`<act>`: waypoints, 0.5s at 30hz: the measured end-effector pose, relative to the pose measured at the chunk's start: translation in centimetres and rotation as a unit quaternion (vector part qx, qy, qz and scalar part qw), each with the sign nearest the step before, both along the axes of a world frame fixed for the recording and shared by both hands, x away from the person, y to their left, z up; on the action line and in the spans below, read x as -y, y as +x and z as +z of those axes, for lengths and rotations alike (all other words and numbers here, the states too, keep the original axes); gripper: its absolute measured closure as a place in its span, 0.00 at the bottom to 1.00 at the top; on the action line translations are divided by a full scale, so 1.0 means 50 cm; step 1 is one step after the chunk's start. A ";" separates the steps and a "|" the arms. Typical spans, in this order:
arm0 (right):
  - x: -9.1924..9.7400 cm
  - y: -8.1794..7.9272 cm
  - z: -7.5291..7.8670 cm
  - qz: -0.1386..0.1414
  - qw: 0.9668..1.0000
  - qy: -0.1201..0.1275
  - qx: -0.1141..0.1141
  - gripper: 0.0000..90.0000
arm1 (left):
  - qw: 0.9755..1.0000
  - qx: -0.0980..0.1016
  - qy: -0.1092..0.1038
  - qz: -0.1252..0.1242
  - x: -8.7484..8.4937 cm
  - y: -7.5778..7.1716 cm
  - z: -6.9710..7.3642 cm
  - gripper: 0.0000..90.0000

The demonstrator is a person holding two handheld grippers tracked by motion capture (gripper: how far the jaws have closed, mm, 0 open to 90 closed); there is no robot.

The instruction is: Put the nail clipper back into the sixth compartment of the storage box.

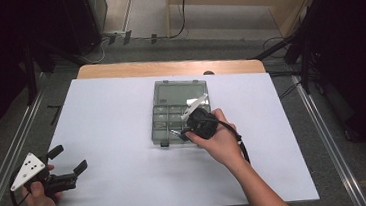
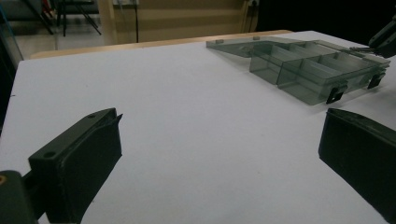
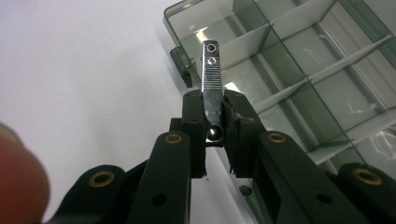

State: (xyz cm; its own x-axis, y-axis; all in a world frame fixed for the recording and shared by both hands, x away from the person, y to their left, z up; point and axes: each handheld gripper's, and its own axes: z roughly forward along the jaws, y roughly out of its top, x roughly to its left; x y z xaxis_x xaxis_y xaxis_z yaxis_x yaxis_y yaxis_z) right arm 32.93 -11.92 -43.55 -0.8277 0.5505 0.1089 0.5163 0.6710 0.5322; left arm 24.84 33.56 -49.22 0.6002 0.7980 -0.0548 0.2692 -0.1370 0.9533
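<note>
A smoky clear compartment box [image 1: 180,90] lies open at the middle of the table, its lid folded flat toward the far side. My right gripper [image 1: 179,132] hovers at the box's near edge, shut on a small chrome metal bar [image 3: 211,70] with a ridged face and two holes at its tip. In the right gripper view the bar sticks out over the box's near compartments [image 3: 299,60]. My left gripper [image 1: 69,159] rests at the table's near left corner, open, with nothing between its jaws. The left gripper view looks across to the box [image 2: 308,70], past the left gripper [image 2: 220,116].
A white sheet [image 1: 124,138] covers the table, with a wooden strip [image 1: 168,66] showing along the far edge. The box has two dark latches on its near wall [image 2: 335,94]. The right gripper's tip [image 2: 385,39] shows above the box. Metal rails run along both sides of the table.
</note>
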 end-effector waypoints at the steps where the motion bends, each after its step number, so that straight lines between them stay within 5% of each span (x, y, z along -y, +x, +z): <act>1: -0.001 0.001 0.000 -0.004 1.000 0.000 -0.003 0.90 | 1.000 0.000 0.000 0.000 0.000 0.000 0.000 0.00; 15: -0.016 0.028 -0.017 -0.021 1.000 -0.006 -0.012 0.90 | 1.000 -0.001 -0.007 -0.001 -0.002 0.000 0.000 0.00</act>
